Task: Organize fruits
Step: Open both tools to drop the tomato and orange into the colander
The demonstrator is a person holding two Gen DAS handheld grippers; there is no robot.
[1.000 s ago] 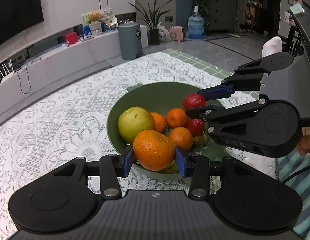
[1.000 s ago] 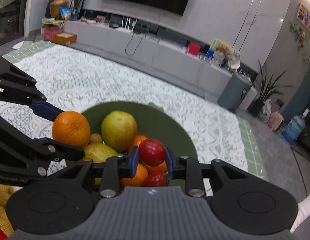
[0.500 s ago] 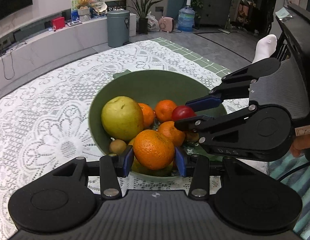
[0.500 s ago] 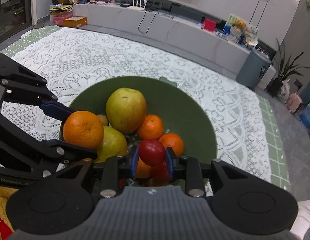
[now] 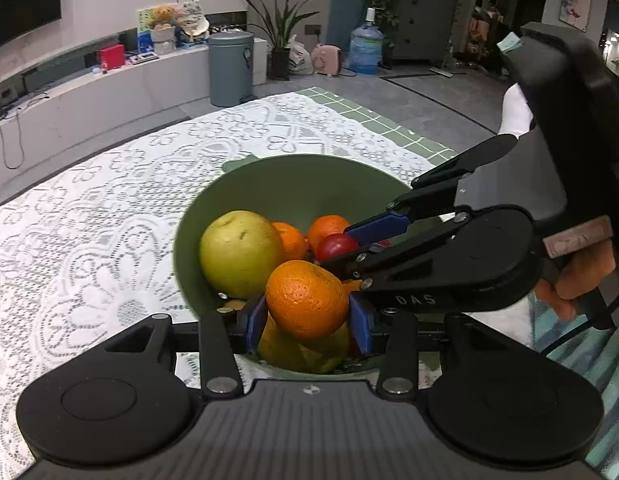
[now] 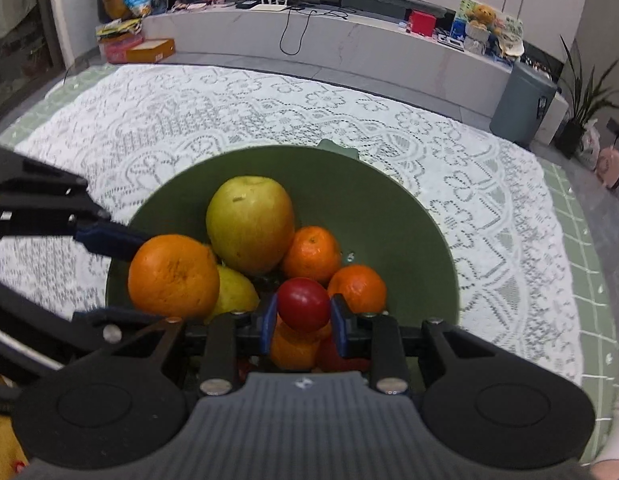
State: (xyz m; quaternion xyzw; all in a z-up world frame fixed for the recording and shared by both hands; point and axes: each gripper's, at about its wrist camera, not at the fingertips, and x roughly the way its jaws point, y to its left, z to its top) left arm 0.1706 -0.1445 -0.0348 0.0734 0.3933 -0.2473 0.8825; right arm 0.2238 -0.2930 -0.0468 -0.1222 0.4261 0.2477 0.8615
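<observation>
Lace cloth (image 6: 269, 112): orange (image 5: 307, 299) in left claw (image 5: 308, 318) over bowl (image 5: 293, 184).

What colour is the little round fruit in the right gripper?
Red. The small round fruit shows best in the right wrist view.

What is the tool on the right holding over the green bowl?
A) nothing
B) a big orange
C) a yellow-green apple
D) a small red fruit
D: in the right wrist view, the right tool is shut on the small red fruit over the green bowl; the big orange sits in the left tool.
</observation>
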